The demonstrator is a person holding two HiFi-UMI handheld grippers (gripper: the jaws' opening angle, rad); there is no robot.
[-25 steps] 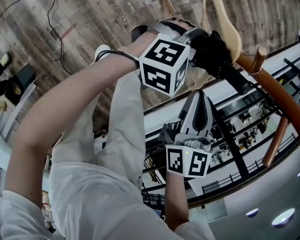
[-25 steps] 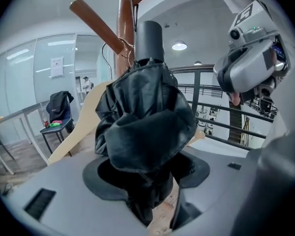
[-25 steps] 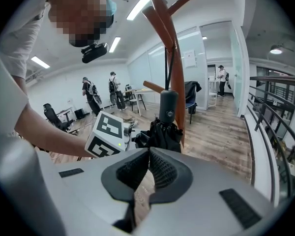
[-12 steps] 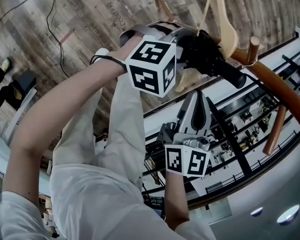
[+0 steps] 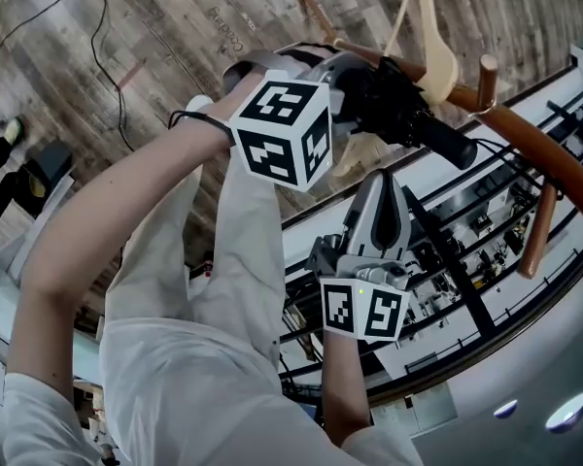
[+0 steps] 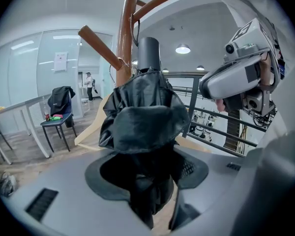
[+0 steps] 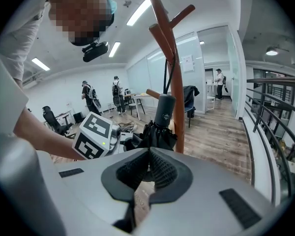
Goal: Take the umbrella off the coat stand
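Left gripper (image 6: 148, 183): jaws have just been closing and now pinch the folded black fabric of the umbrella (image 6: 146, 117), which fills the gap between the pads.

Right gripper (image 7: 147, 167): jaws pressed together, nothing between them. It is held lower and well short of the umbrella, so the left is the working hand.

The umbrella's long axis runs away from the left jaws and upward. Its cylindrical handle (image 6: 149, 54) stands just beside the trunk of the coat stand (image 6: 126, 23).

A thin dark cord (image 7: 165, 80) rises from the handle toward a peg (image 7: 160, 37). Judged to be the wrist loop, not yet unhooked.

Assessment: the loop must clear the peg tip before the umbrella comes away.
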